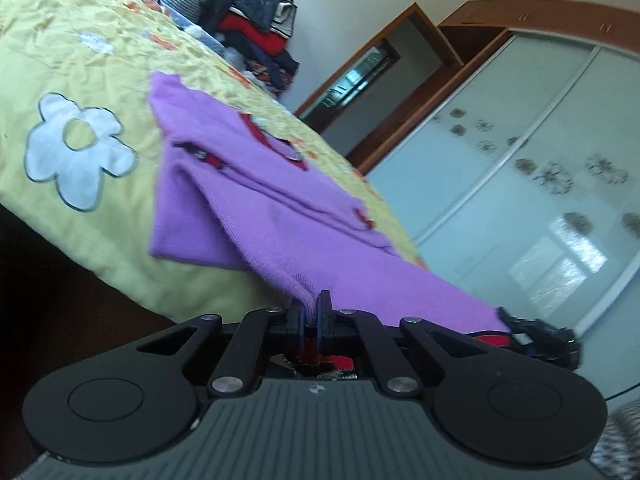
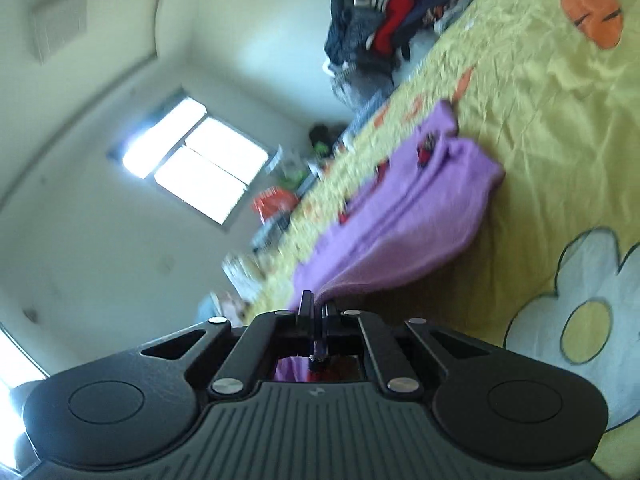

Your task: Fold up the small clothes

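Purple knit garment with red trim (image 1: 260, 208) lies on a yellow flowered bedspread (image 1: 100, 60); left gripper (image 1: 311, 312) and right gripper (image 2: 316, 312) each pinch its near hem. Next, likely carrying that hem far.

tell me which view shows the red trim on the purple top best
The left wrist view. The purple top is fairly sharp there, and its red trim reads clearly at several edges. In the right wrist view the purple top is motion-blurred, with only small red flecks visible.
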`<state>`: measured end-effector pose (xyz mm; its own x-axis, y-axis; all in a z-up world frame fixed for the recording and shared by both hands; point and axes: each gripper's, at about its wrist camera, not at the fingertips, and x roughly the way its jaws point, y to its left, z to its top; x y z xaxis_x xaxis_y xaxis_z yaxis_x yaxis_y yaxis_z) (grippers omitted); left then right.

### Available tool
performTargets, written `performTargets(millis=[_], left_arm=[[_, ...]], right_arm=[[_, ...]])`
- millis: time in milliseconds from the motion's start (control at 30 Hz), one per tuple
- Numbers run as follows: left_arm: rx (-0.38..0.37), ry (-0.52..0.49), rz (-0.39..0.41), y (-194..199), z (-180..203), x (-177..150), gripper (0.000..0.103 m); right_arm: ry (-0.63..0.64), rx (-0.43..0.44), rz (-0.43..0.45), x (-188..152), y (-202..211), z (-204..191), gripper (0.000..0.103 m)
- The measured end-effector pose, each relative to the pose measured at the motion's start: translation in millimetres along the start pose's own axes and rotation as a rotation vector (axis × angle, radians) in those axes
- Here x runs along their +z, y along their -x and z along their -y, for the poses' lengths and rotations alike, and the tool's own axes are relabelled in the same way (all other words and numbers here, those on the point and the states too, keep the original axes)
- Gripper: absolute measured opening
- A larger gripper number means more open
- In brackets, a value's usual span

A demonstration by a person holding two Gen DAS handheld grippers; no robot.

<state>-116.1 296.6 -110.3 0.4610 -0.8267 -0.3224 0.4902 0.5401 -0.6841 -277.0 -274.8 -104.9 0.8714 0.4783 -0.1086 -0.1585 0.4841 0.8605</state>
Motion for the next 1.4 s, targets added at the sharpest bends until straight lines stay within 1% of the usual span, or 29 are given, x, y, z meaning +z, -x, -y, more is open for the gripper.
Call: performTargets(millis=[133, 333, 433, 533, 667, 733, 767, 800, 833, 867, 900, 933, 967, 1000, 1067, 1133, 1200, 1300, 1400], left_arm=[[-0.046, 0.05, -0.038, 9, 11, -7, 0.004], [-0.058, 0.097, -0.056, 27, 28, -25, 0.004], [-0.053, 0.121, -0.058, 37, 34, -36, 0.004], [-0.048, 0.172, -0.058, 41, 30, -50, 0.004], [-0.043, 0.237, -0.085, 34, 18, -66, 0.003], [-0.037, 0.233, -0.093, 30, 17, -68, 0.003], [-0.04, 0.237, -0.092, 28, 16, -69, 0.003], [-0.044, 0.243, -0.088, 28, 15, -70, 0.003], [-0.047, 0.241, -0.087, 26, 15, -71, 0.003], [-0.043, 0.234, -0.09, 24, 14, -71, 0.003], [-0.042, 0.234, -0.094, 21, 14, -72, 0.003], [-0.044, 0.237, -0.096, 19, 12, -72, 0.003], [-0.041, 0.241, -0.099, 17, 11, -74, 0.003], [-0.041, 0.244, -0.1, 16, 10, -74, 0.003], [-0.05, 0.249, -0.1, 14, 9, -75, 0.003], [-0.047, 0.247, -0.102, 15, 10, -76, 0.003], [-0.042, 0.249, -0.098, 18, 11, -77, 0.003], [-0.036, 0.259, -0.093, 18, 9, -78, 0.003], [-0.031, 0.27, -0.093, 15, 4, -78, 0.003]], right_arm=[[-0.026, 0.026, 0.04, 7, 19, -1, 0.003], [-0.028, 0.034, 0.085, 13, 48, -9, 0.004], [-0.025, -0.023, 0.081, 10, 61, -14, 0.003], [-0.008, -0.105, 0.044, 6, 64, -13, 0.003], [-0.004, -0.201, 0.01, 4, 55, 8, 0.003], [-0.033, -0.224, -0.017, 2, 54, 22, 0.003], [-0.039, -0.263, -0.047, 0, 51, 26, 0.004], [-0.046, -0.313, -0.059, -1, 50, 29, 0.009], [-0.049, -0.341, -0.073, -3, 51, 32, 0.033], [-0.053, -0.35, -0.09, -3, 52, 34, 0.057], [-0.054, -0.325, -0.093, -5, 55, 36, 0.098], [-0.043, -0.28, -0.071, -7, 61, 36, 0.103], [-0.031, -0.298, -0.063, -7, 64, 35, 0.103], [-0.015, -0.316, -0.075, -8, 65, 34, 0.103], [0.012, -0.306, -0.088, -12, 69, 33, 0.103], [-0.016, -0.281, -0.102, -17, 70, 37, 0.103], [-0.055, -0.29, -0.106, -28, 73, 43, 0.102], [-0.074, -0.306, -0.138, -40, 74, 47, 0.102], [-0.102, -0.317, -0.18, -46, 58, 63, 0.102]])
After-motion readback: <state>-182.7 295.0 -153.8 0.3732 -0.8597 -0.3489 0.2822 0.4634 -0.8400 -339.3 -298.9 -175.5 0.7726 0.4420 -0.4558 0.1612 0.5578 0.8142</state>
